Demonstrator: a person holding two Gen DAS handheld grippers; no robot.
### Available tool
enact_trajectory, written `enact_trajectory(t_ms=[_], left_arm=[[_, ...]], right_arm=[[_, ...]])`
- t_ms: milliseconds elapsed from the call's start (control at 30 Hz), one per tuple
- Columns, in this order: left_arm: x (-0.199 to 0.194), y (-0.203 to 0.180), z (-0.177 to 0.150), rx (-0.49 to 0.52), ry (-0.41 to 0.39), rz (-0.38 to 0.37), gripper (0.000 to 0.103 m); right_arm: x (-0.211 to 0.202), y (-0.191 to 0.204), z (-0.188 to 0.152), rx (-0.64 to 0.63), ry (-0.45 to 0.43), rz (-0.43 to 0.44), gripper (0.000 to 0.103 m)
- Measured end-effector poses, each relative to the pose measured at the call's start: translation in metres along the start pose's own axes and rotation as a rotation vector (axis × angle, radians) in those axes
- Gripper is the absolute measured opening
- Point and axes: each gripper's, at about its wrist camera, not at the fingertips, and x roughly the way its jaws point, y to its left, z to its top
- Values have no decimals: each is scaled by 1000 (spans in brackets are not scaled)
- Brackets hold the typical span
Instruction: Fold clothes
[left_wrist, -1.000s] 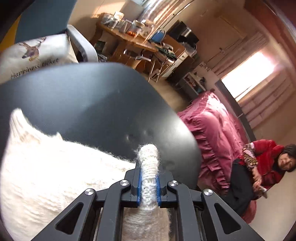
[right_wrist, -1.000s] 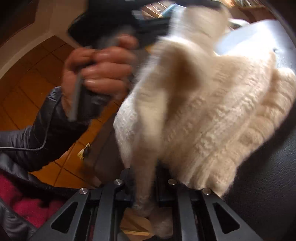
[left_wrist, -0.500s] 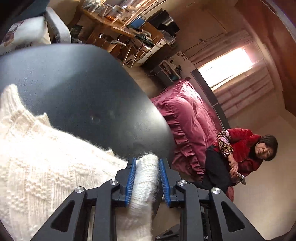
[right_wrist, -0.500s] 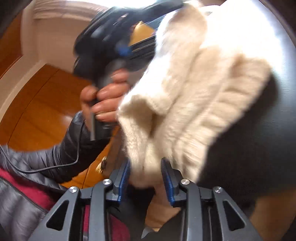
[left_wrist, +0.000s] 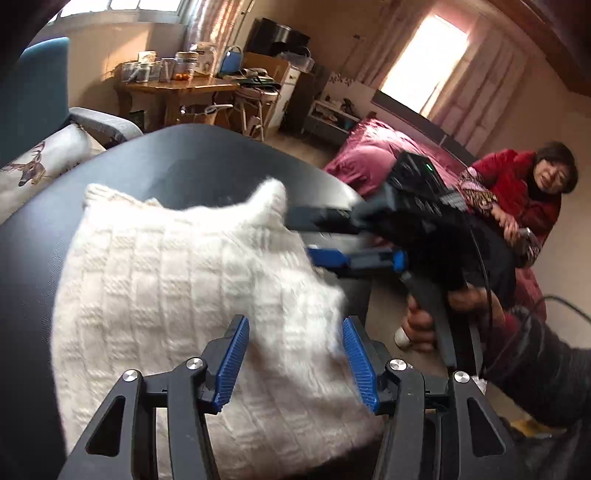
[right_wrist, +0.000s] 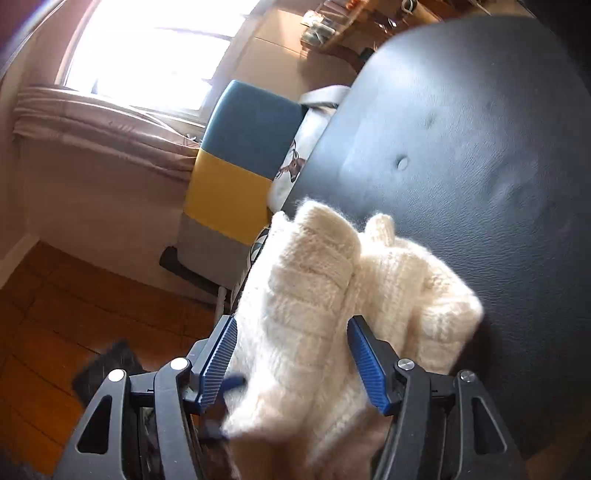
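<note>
Lying bunched on the black table (left_wrist: 207, 162), the white knit sweater (left_wrist: 177, 295) overhangs its near edge. Both claws — left gripper (left_wrist: 293, 354), right gripper (right_wrist: 291, 354) — stand released around it, so the loose fold could slide floorward.

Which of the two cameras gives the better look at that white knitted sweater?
The left wrist view: the sweater lies spread across the black table, knit pattern and outline clear. The right wrist view shows only a bunched, blurred end of the sweater at the table edge, between the open right gripper.
</note>
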Motion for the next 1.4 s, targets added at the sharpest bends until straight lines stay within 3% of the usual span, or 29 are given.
enact_trajectory(t_ms=[33, 67, 133, 200, 233, 267, 300, 367, 433, 600, 733, 833, 900, 967, 1067, 1200, 1367, 1400], left_arm=[[5, -9, -8, 39, 14, 3, 54], [11, -19, -15, 77, 28, 8, 54], [22, -31, -25, 124, 49, 17, 54], [31, -41, -33, 153, 64, 15, 54], [34, -45, -35, 163, 66, 17, 49], [36, -48, -38, 174, 69, 19, 34], [38, -51, -40, 183, 72, 20, 29], [40, -59, -42, 200, 76, 15, 21], [43, -67, -45, 216, 81, 11, 21], [49, -84, -50, 251, 93, -1, 21], [39, -69, -48, 137, 94, -50, 21], [14, -46, -45, 14, 35, -92, 25], [-12, -33, -43, -27, -25, -88, 29], [-37, -19, -43, -44, -87, -42, 41], [-61, 12, -43, -107, -153, 43, 46], [-54, 43, -50, -189, -137, 110, 47], [-17, 44, -85, -204, -28, 88, 47], [-15, 42, -90, -213, -41, 84, 47]], right_arm=[[5, 4, 2, -44, 16, 1, 62], [10, 8, 4, -89, 32, 0, 50], [32, 32, 0, -224, 81, -102, 12], [54, 56, -4, -358, 129, -203, 12], [49, 68, -7, -437, 133, -237, 11], [43, 78, -10, -516, 138, -275, 11], [40, 78, -14, -577, 155, -360, 11], [54, 59, -12, -571, 201, -415, 11], [57, 46, -6, -536, 204, -416, 11], [43, 19, 2, -368, 141, -238, 11], [39, 3, 10, -266, 121, -112, 15], [17, 25, 5, -346, 102, -182, 24], [4, 48, 1, -437, 71, -279, 26], [-10, 73, -6, -545, 32, -381, 29], [-11, 112, -26, -736, 53, -380, 29], [29, 135, -64, -935, 266, -420, 29], [40, 83, -89, -896, 367, -517, 28], [35, 77, -86, -861, 342, -494, 28]])
